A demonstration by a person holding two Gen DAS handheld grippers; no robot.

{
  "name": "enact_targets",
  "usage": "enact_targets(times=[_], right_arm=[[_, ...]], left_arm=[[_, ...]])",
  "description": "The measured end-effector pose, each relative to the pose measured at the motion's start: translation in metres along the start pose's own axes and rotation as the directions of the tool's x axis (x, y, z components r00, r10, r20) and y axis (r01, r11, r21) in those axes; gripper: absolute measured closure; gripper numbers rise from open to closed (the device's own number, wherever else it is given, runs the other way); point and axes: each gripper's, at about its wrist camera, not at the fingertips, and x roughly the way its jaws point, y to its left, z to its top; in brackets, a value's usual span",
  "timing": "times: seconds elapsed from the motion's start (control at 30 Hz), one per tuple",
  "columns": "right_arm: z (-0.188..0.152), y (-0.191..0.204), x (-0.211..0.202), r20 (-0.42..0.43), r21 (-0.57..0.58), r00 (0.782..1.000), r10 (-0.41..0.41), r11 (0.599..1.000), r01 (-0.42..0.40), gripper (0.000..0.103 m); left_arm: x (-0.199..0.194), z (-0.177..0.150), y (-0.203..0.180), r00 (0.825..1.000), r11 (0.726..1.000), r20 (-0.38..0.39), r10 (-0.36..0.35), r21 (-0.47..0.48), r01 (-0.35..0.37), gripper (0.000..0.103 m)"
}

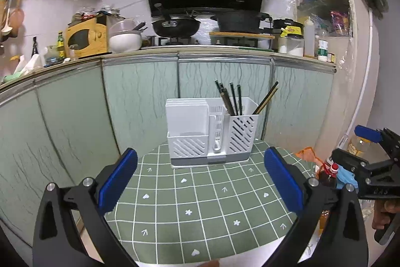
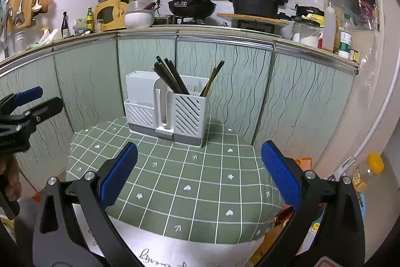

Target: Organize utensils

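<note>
Green checked cloth [image 1: 200, 204] bears white slotted holder [image 1: 212, 131] of dark chopsticks [image 1: 231, 99]; both claws gape empty.

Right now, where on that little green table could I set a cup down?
The checked tablecloth lies bare from the white utensil holder at its far edge to the near edge, between both open grippers, left gripper and right gripper. The holder's right compartment is crowded with chopsticks. Bottles cluster beside the table's right edge.

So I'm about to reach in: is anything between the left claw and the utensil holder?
Nothing visible. Bare green tablecloth lies between the open left claw and the white utensil holder, whose chopsticks stand in its right compartment.
</note>
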Motion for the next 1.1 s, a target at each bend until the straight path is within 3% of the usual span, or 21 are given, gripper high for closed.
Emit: enact_targets(times=[1.1], right_arm=[[-0.098, 0.017, 0.003, -0.044, 0.041, 0.998, -0.032, 0.999, 0.034, 0.008]], left_arm=[[0.005, -0.114, -0.009, 0.987, 0.997, -0.147, 0.063, 0.042, -0.057, 0.005]])
